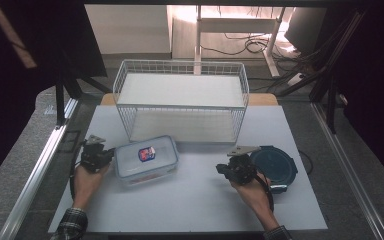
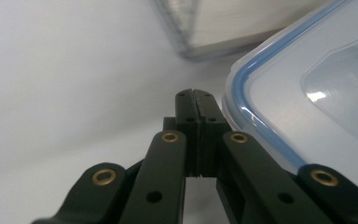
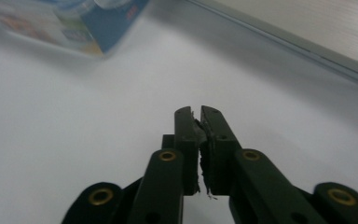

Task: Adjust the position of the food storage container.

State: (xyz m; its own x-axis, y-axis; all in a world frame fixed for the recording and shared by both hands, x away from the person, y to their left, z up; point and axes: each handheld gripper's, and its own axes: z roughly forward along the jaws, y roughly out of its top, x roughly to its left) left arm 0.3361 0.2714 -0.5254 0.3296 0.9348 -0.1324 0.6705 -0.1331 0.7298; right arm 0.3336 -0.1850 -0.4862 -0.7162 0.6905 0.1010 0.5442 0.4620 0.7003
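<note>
On the white table (image 1: 190, 200), both tools, left (image 1: 96, 153) beside the clear container (image 1: 146, 159) and right (image 1: 231, 167), sit pressed closed, holding nothing.

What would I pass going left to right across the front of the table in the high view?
Left claw → clear lidded container → right claw → round dark blue lid.

Left claw (image 1: 105, 154) sits just beside clear lidded box (image 1: 146, 158) on white worktop (image 1: 190, 200). Right claw (image 1: 224, 169) near round dark lid (image 1: 275, 167). Wire basket (image 1: 181, 100) stands behind.
</note>
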